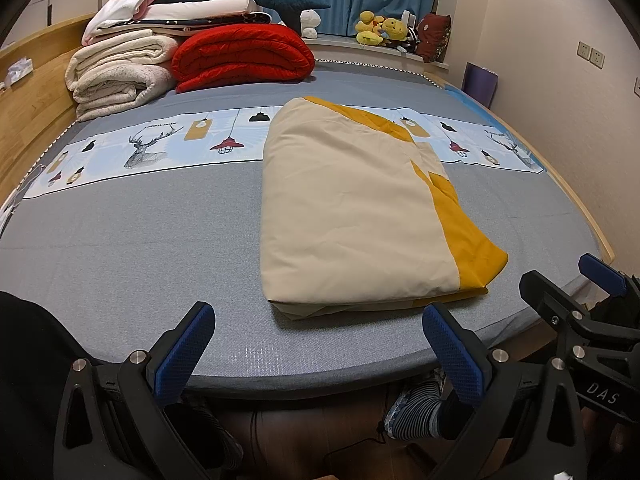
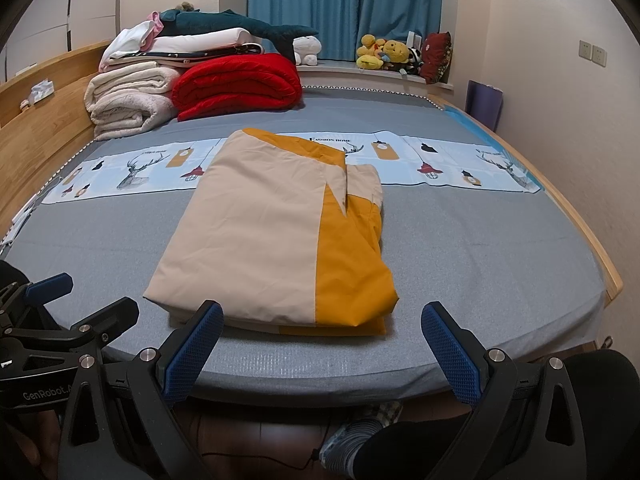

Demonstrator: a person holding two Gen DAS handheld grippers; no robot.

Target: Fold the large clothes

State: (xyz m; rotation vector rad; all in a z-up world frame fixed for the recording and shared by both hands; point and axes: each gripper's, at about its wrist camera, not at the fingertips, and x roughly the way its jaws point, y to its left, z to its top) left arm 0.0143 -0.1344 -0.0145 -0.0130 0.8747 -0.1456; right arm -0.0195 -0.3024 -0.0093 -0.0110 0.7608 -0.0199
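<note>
Folded cover on bed

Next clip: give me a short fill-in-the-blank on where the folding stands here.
The beige and yellow cloth lies ____ on the bed.
Both the left gripper and the right gripper are ____.
The rolled quilt near the headboard is ____.
Missing words: folded; open; red.

Folded cover: smooth matt woven cloth, cream and mustard panels. Bed sheet: fine-textured grey cloth, matt, with a printed smooth band. Red quilt: stitched, slightly sheened fabric. White blankets: fluffy, rough fleece. Bed frame: pale wood, satin finish. Fingers: blue knurled rubbery pads on matt black plastic, with bright metal screws. Curtain: matt blue cloth.
</note>
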